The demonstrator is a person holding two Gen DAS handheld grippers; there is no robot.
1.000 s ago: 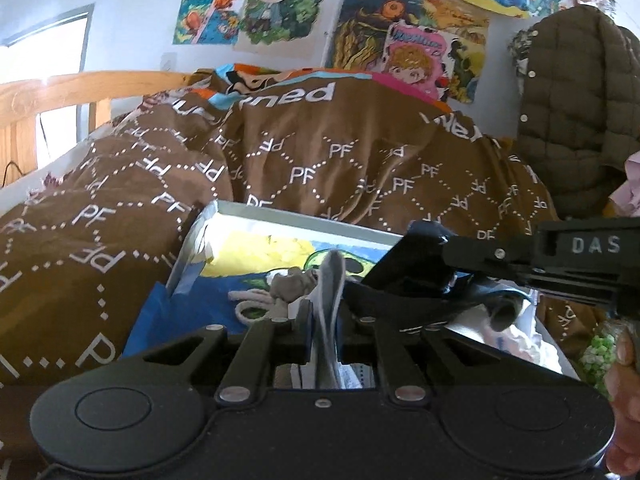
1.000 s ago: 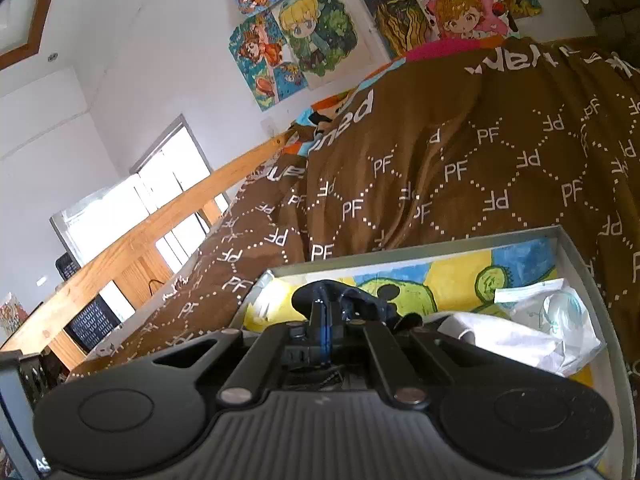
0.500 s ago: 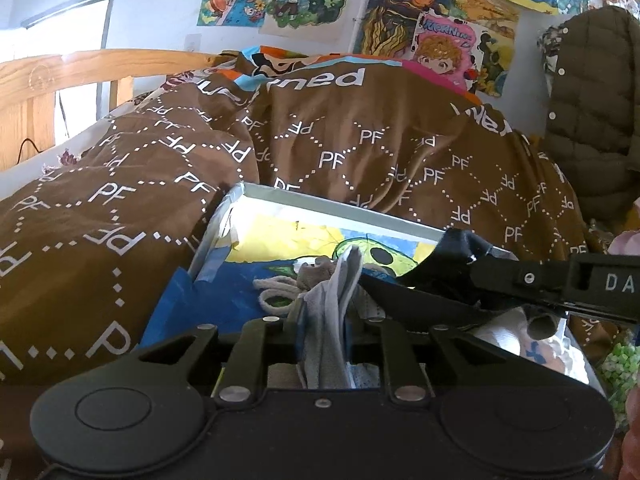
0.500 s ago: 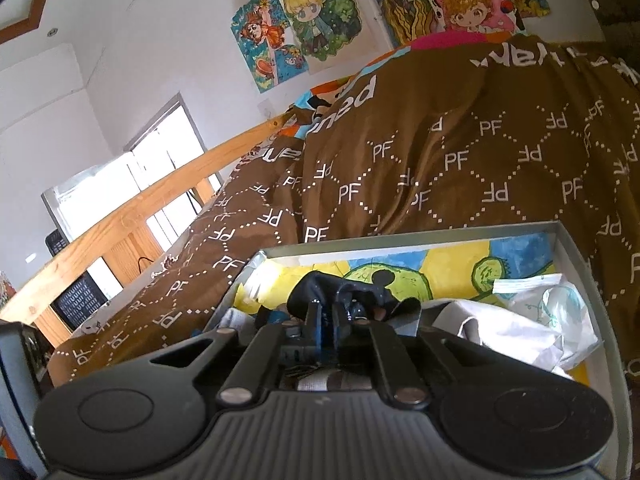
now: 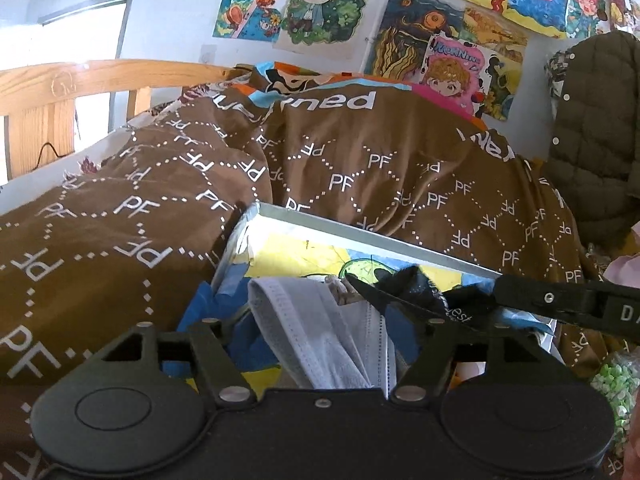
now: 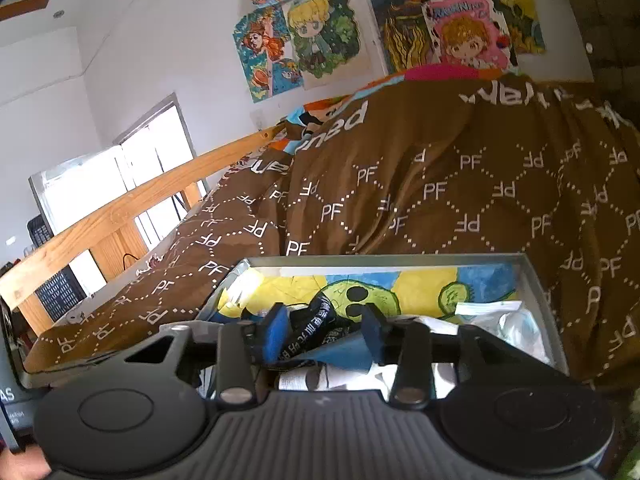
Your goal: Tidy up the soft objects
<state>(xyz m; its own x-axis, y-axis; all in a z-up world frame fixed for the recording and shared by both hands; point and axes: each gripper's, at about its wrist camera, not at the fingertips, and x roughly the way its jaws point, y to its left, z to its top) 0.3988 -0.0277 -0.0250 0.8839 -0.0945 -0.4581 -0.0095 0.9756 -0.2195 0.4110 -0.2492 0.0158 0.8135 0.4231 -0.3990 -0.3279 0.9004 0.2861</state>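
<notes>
Both grippers, left (image 5: 320,332) and right (image 6: 326,334), are opening, releasing mask (image 5: 320,332) and strap (image 6: 316,328) into the box (image 6: 384,260). Next: back out toward 6 o'clock, clear of cloth.

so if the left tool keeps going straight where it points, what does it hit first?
Most likely the grey face mask lying between its opening jaws in the box; the left tool is not pressing it. Depth is unclear.

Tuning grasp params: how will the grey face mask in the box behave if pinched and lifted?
Probably floppy: the grey face mask lies draped in soft folds in the box. Likely light, since it is thin pleated fabric. It may sag or trail from the fingers of the left gripper, whose jaws are opening.
</notes>
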